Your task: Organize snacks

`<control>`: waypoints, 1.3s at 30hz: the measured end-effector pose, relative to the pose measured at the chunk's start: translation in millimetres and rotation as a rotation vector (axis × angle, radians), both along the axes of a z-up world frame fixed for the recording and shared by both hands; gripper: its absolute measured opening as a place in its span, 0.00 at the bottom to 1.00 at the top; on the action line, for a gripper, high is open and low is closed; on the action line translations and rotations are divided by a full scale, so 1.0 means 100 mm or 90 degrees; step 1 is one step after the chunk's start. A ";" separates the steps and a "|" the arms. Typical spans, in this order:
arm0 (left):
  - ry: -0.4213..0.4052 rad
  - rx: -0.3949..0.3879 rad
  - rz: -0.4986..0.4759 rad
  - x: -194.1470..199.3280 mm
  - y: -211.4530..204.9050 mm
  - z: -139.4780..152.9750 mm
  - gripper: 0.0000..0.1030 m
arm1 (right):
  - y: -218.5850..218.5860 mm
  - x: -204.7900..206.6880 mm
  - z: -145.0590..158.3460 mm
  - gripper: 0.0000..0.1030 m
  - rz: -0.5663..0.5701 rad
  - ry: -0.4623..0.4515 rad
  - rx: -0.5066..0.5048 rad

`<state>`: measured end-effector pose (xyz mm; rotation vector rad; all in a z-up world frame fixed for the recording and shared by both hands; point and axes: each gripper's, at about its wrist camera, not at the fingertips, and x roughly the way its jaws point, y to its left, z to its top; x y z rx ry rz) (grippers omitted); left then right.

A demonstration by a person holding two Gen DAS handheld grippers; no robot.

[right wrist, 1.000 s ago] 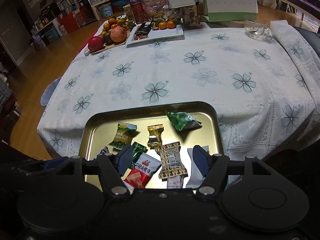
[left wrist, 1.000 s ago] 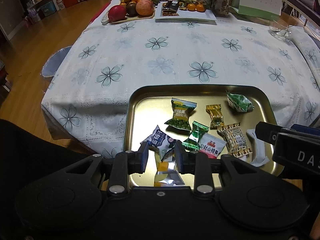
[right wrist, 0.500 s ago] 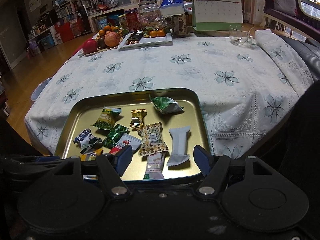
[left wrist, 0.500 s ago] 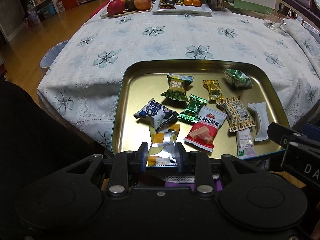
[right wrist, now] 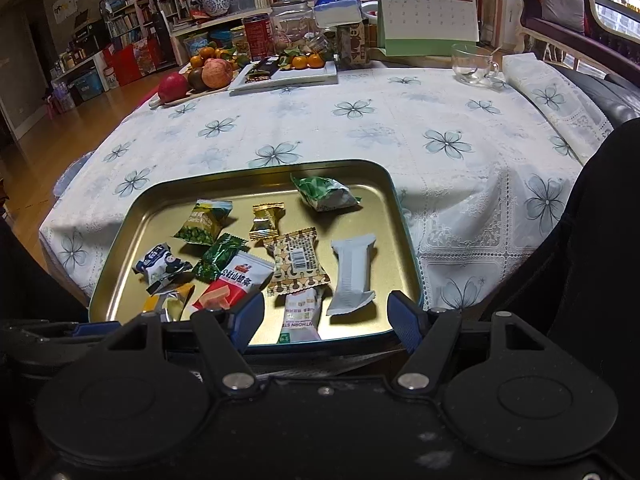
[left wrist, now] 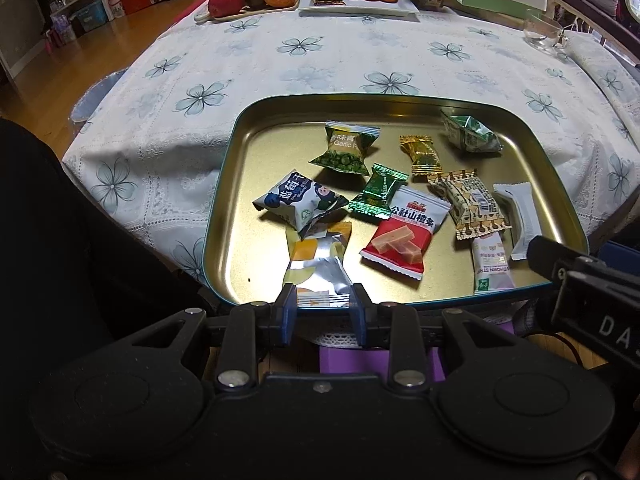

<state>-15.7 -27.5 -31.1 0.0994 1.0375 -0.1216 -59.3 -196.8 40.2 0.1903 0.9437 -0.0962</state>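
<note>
A gold metal tray (left wrist: 240, 184) holds several wrapped snacks at the table's near edge. My left gripper (left wrist: 323, 300) is open and empty just behind the tray's near rim, in line with a silver and yellow packet (left wrist: 316, 268) that lies flat in the tray. A red packet (left wrist: 400, 236), a blue-white packet (left wrist: 298, 200) and a green pea packet (left wrist: 348, 148) lie beyond it. My right gripper (right wrist: 326, 318) is open wide and empty at the tray's near rim (right wrist: 360, 334), above a white-pink bar (right wrist: 300, 314) and beside a grey-white bar (right wrist: 352, 276).
The flowered tablecloth (right wrist: 360, 128) stretches beyond the tray. At the far edge stand a fruit board (right wrist: 192, 80), a white plate with oranges (right wrist: 288, 74), jars, a calendar (right wrist: 430, 12) and a glass cup (right wrist: 470, 66). A dark sofa (right wrist: 612, 92) is to the right.
Both grippers have drawn back toward the near edge of the tray and risen. The left gripper has come off the silver and yellow packet, which now lies in the tray.
</note>
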 end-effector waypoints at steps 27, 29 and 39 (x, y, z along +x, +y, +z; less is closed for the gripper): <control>-0.014 -0.006 0.016 0.00 0.04 0.02 0.38 | 0.00 0.01 -0.03 0.72 -0.010 0.009 0.010; -0.014 -0.005 0.016 0.00 0.04 0.03 0.38 | 0.01 0.01 -0.04 0.72 -0.011 0.011 0.012; -0.016 -0.004 0.012 -0.01 0.04 0.03 0.38 | 0.01 0.01 -0.04 0.72 -0.012 0.011 0.011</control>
